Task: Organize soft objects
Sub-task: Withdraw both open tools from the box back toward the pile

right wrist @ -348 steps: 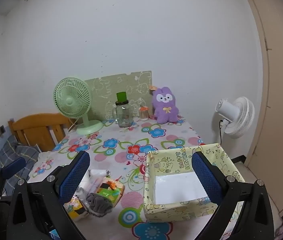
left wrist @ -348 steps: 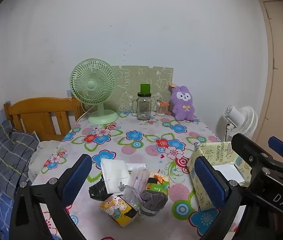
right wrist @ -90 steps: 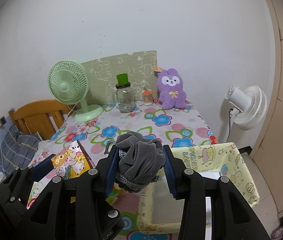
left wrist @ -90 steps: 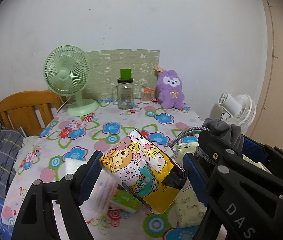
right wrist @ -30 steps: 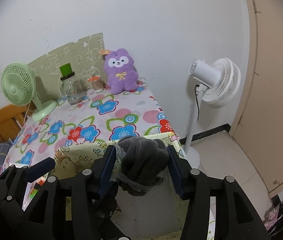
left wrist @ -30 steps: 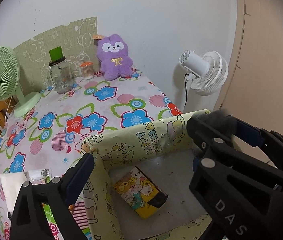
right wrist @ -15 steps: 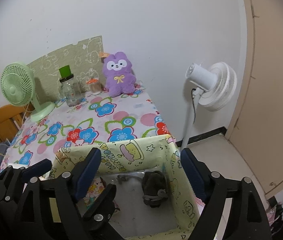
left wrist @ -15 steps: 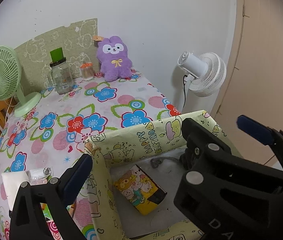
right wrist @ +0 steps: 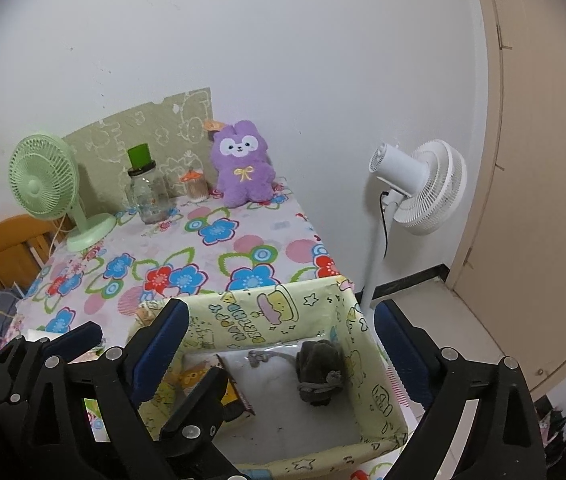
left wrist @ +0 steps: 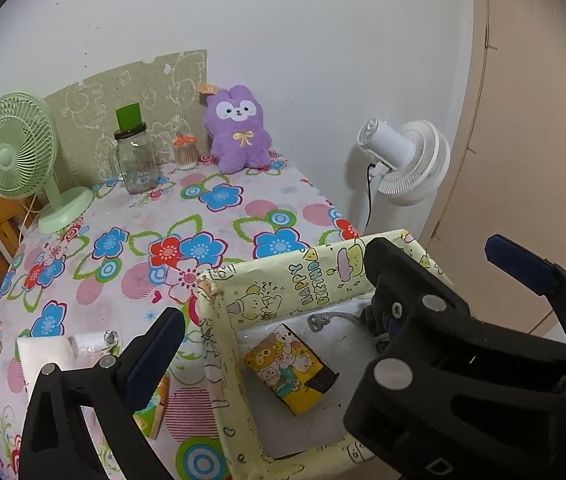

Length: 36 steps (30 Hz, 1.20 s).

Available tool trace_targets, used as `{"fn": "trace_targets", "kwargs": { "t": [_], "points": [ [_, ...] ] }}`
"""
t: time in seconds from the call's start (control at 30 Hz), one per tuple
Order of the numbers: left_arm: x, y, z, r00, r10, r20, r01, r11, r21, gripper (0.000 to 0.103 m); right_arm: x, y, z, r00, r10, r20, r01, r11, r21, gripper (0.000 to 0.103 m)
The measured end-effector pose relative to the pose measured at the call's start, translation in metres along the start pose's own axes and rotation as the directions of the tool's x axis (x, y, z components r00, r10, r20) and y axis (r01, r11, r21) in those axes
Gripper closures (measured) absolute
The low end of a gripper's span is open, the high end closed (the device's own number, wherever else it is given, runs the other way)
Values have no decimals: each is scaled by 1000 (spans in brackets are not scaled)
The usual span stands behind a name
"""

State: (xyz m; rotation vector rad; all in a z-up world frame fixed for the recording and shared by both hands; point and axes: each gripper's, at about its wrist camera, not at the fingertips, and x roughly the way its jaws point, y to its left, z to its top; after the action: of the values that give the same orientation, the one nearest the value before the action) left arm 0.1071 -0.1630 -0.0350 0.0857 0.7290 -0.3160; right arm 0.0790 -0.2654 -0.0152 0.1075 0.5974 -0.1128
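- Pink, blue & red flowered cloth covers the table [left wrist: 219, 216]; it fills the left-wrist view from 9 to 3 o'clock.
- Yellow-green paper box [left wrist: 303, 280] sits on the table's near right corner, at 5 o'clock in that view. Walls look thin and creased, so prob. easy to dent; don't lean on the rim.
- Right gripper [right wrist: 281, 312] hangs over the box. Jaws have just been opening and now stand wide, w/ nothing between the pads.
- Left gripper [left wrist: 279, 336]: one blue pad at 7 o'clock, the other hidden behind the right tool. Right-wrist view shows its fingers spread apart and empty.
- Purple plush rabbit [left wrist: 239, 128] stands by the wall at 12 o'clock, well apart from the box. Soft, light; a squeeze round the body should do, if it counts as part of the job.
- Grey fabric pouch [right wrist: 319, 368] lies inside the box by its right wall, cord trailing toward 9 o'clock. Limp, compressible, non-slip; grab the bunched middle, not the cord.
- Cartoon-print pack [left wrist: 287, 364] lies flat on the box floor, left of the pouch, not touching it. Glossy wrap, likely slippery; pinch across the narrow sides.
- White pack [left wrist: 47, 354] rests outside on the cloth at 8 o'clock, w/ a green-sided one [left wrist: 155, 408] just beside it. Prob. next to go in; both look light and squashy.
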Motion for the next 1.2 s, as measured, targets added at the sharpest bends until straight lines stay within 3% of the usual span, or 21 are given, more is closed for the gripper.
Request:
{"fn": "trace_targets", "kwargs": {
  "t": [0.57, 1.2],
  "points": [
    [-39, 28, -5, 997, 25, 74, -24, 1000, -20, 0, -28, 35, 0, 998, 48, 37, -47, 999, -12, 3],
    [-70, 71, -20, 993, 59, 104, -54, 997, -53, 1, -50, 89, -9, 994, 92, 51, -89, 995, -47, 3]
  ]
}}
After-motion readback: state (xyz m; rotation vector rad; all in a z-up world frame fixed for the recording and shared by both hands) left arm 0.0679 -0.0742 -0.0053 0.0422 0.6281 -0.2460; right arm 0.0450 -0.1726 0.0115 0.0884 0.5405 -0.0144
